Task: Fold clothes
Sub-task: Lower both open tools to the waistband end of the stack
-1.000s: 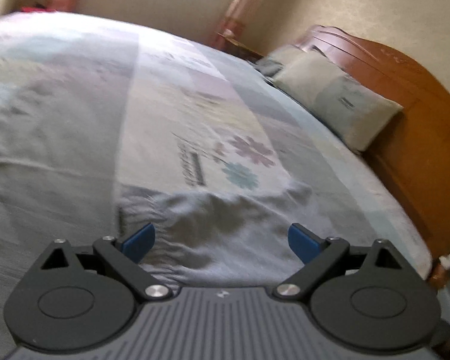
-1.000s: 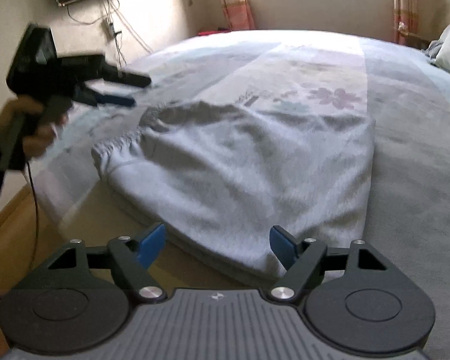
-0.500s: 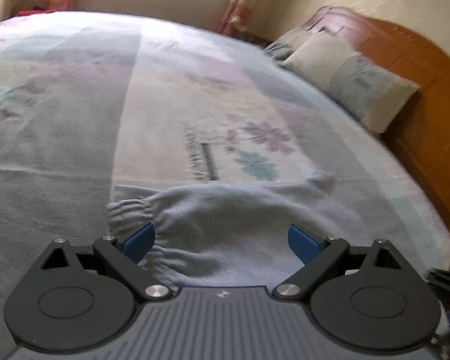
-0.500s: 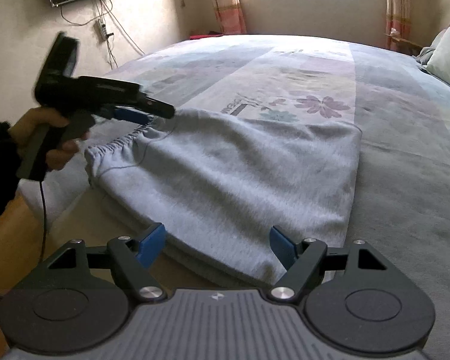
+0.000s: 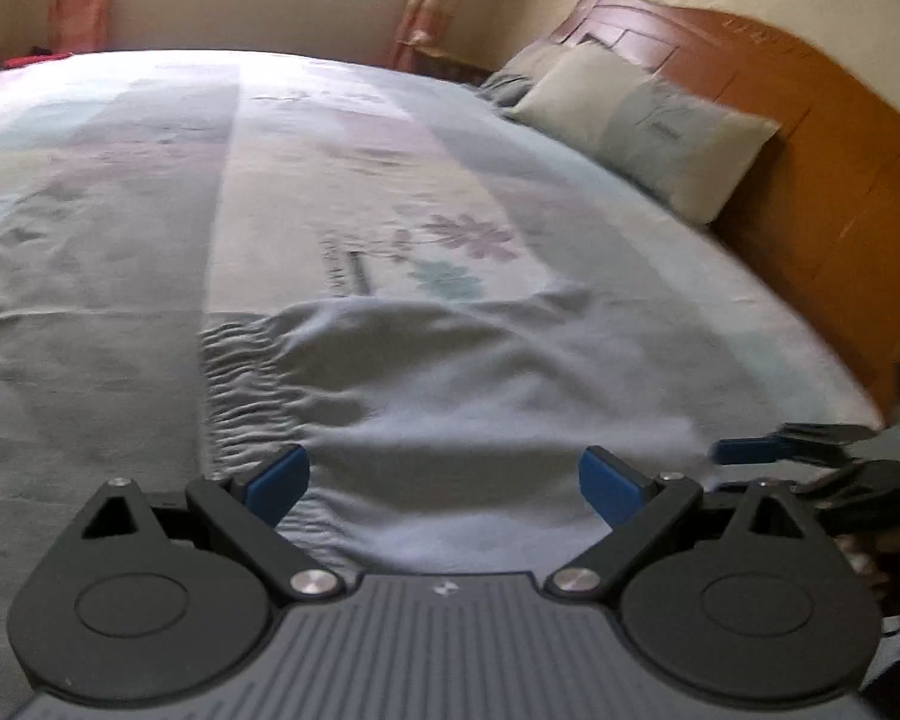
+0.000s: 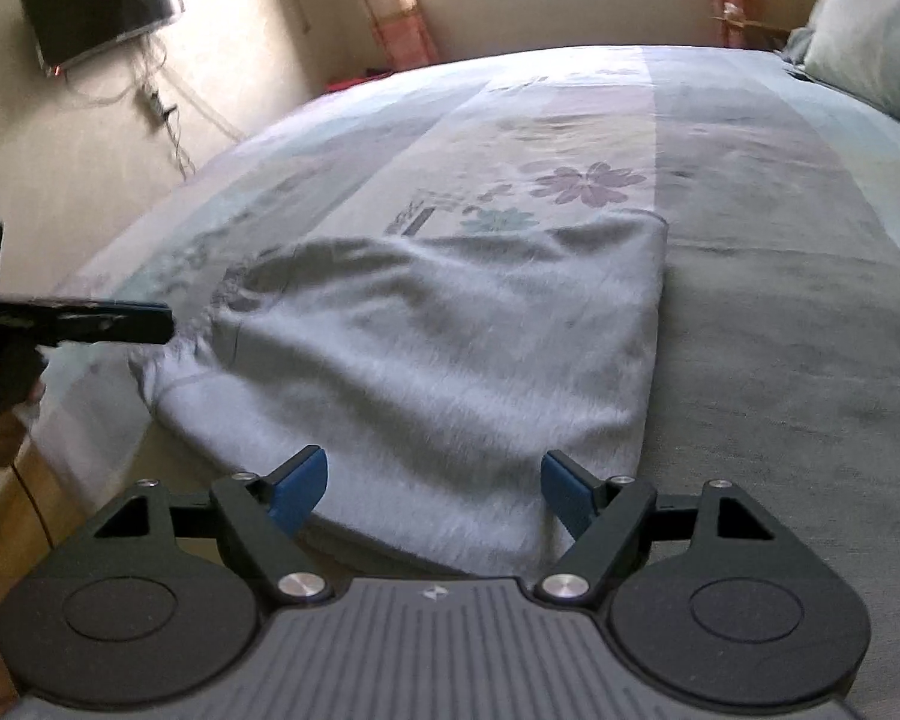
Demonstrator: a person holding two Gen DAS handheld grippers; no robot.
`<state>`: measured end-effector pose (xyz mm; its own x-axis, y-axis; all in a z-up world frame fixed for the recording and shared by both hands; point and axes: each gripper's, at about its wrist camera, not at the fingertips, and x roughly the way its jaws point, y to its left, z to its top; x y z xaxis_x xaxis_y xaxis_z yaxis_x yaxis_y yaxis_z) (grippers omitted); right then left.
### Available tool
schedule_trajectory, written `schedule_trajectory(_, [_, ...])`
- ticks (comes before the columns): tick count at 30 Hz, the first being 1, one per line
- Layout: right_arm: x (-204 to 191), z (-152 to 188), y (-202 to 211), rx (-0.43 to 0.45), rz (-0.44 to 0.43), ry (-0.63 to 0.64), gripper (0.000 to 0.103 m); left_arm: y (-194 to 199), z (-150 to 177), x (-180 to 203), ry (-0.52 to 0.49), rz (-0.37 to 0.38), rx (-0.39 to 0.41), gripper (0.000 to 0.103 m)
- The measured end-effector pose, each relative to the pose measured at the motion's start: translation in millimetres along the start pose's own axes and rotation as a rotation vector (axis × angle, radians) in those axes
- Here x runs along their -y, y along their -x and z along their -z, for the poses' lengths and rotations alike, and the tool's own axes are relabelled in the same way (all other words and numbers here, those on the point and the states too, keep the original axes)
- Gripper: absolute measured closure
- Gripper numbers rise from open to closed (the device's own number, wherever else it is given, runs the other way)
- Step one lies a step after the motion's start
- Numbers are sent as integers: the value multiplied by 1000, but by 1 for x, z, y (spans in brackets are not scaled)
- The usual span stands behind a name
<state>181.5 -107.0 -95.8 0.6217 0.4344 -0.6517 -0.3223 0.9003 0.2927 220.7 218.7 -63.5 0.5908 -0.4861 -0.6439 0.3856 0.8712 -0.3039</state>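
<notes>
Left tongs (image 5: 444, 477): spread wide, holding nothing, low over the gathered elastic waistband (image 5: 240, 384) of the grey garment (image 5: 426, 396). Half a second ago, seen from the right wrist, up at the far waistband corner; now drawn back off the cloth toward the bed's edge, seen there edge-on (image 6: 111, 319), so the spread shows only in the left wrist view. Right tongs (image 6: 435, 483): likewise wide apart and empty, poised above the near hem at the bed's edge, tilted a little further over the cloth than a moment ago.

Garment itself: flat on the patterned bed cover (image 6: 780, 312), near the edge, in a compact, roughly rectangular shape, layered edges visible at the near hem (image 6: 390, 546). Far side puffed up and loose, waistband end bunched, where half a second ago it lay smoother.

Reading for the task: a release just made by the left tongs, cloth settling. Whether the last fold or one of several, impossible to tell. Pillows (image 5: 642, 126) and headboard (image 5: 840, 168) well apart.
</notes>
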Motion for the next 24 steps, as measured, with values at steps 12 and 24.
schedule_trajectory(12, [-4,-1,7,5,24,10,18,-8,1,15,27,-117,-101,7])
schedule_trajectory(24, [-3,4,18,21,-1,-10,17,-12,15,22,73,-128,-150,7])
